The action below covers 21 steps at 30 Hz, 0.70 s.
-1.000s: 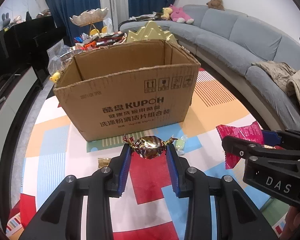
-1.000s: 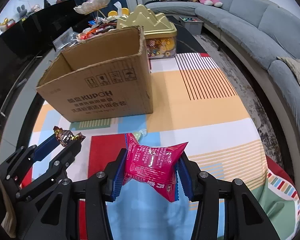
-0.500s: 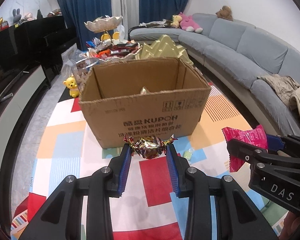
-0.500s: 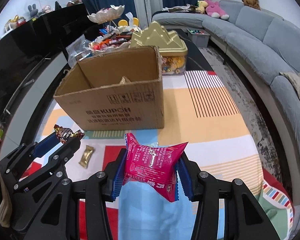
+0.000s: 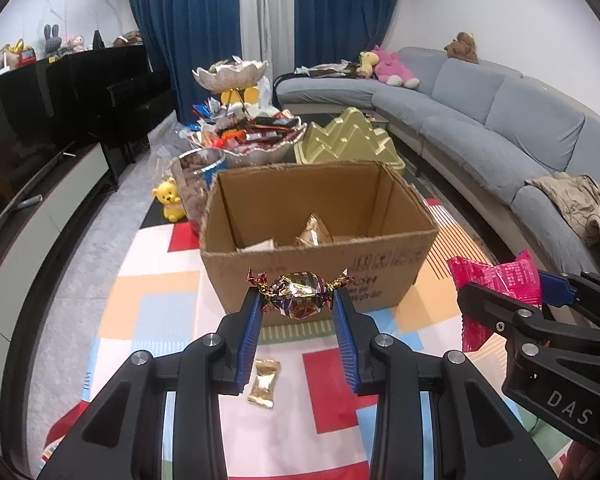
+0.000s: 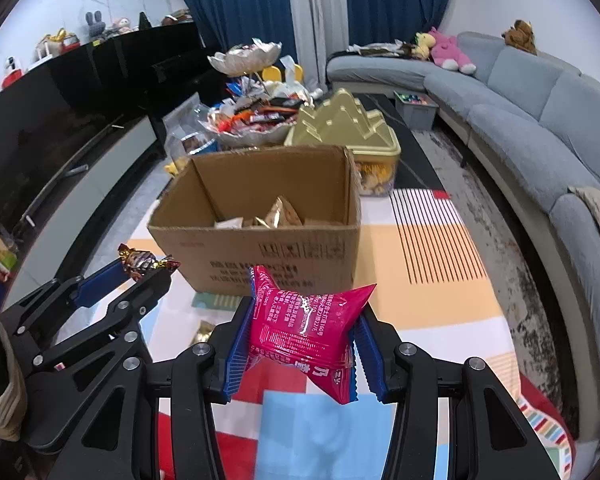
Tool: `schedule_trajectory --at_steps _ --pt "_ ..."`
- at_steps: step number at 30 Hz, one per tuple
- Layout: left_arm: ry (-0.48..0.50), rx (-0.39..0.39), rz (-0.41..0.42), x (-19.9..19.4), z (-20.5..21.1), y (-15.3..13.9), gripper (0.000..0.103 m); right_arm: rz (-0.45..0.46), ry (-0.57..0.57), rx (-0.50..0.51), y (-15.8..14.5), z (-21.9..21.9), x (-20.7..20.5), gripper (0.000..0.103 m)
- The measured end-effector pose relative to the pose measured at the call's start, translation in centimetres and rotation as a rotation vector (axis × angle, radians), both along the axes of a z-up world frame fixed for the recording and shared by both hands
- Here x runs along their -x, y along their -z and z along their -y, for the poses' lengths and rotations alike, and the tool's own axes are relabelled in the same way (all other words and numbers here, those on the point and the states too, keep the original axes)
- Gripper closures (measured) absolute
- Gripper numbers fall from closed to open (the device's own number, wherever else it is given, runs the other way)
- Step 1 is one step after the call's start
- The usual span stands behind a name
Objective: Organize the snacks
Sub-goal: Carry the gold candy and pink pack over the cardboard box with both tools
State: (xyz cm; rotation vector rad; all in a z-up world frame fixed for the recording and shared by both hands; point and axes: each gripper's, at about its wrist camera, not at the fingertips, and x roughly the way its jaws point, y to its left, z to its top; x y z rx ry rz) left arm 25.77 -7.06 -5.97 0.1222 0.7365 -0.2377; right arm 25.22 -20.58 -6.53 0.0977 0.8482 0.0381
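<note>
Carry step: my left gripper (image 5: 298, 300) is clamped on the foil candy (image 5: 299, 295), right gripper (image 6: 300, 340) on the pink packet (image 6: 306, 332), both short of the cardboard box (image 5: 320, 268) on the floor mat; next I lift over its near rim and release

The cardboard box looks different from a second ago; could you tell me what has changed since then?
Both grippers rose, so the views now look down into the cardboard box, showing packets inside. A gold packet on the mat came into view. No grip changed: the left gripper still clamps the foil candy, and the right gripper still clamps the pink snack bag. The box itself stayed put.
</note>
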Motion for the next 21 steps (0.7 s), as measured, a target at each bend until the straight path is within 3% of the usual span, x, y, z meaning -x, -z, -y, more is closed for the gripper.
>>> schedule_trajectory --at_steps 21 --pt "-0.04 0.021 0.071 -2.8 -1.5 -3.8 0.068 0.112 -0.053 0.036 -4.1 -1.8 -3.0 0.054"
